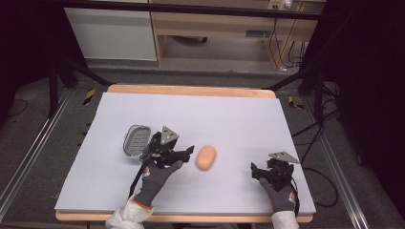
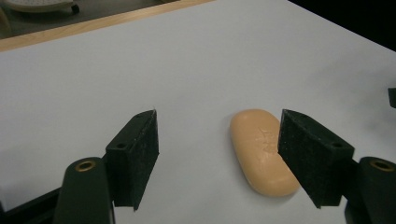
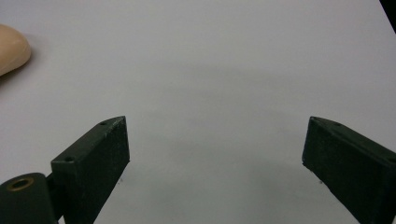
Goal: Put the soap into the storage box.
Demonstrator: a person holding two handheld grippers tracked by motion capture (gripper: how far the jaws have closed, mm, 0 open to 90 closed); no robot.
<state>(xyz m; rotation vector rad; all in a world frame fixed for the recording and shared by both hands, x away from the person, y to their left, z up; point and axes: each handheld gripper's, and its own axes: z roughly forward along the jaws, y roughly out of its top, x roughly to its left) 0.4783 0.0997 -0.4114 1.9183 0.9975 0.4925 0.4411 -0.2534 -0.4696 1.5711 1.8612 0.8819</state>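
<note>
Soap's long axis: the bar of soap [image 1: 206,157] lies flat, its length running away from you toward the far edge of the table, tilted slightly; in your left gripper view it [image 2: 262,150] slants from the upper left down to the lower right.
Soap against your left fingers: it sits just past the tips of your left gripper [image 1: 187,152], nearer the right-hand jaw; in the left gripper view that jaw's pad overlaps the soap's right side, though you cannot tell whether they touch, and the other jaw stands well clear of it.
Soap against your right fingers: it lies well apart from your right gripper [image 1: 254,169], off to its left; only its rounded end [image 3: 11,49] peeks in at the upper left of the right gripper view.
Soap's look: a smooth, peach-orange oval bar with rounded ends and a faint embossed mark on its top face.
Left fingers: your jaws stand wide apart, with nothing between them but the mat.
Right fingers: your jaws stand wide apart over bare mat, holding nothing.
Soap dish: a grey slotted soap dish [image 1: 136,140] rests behind your left gripper, on the side away from the soap.
Surface: everything lies on a pale mat [image 1: 229,119] over the wooden table [image 1: 191,89].
</note>
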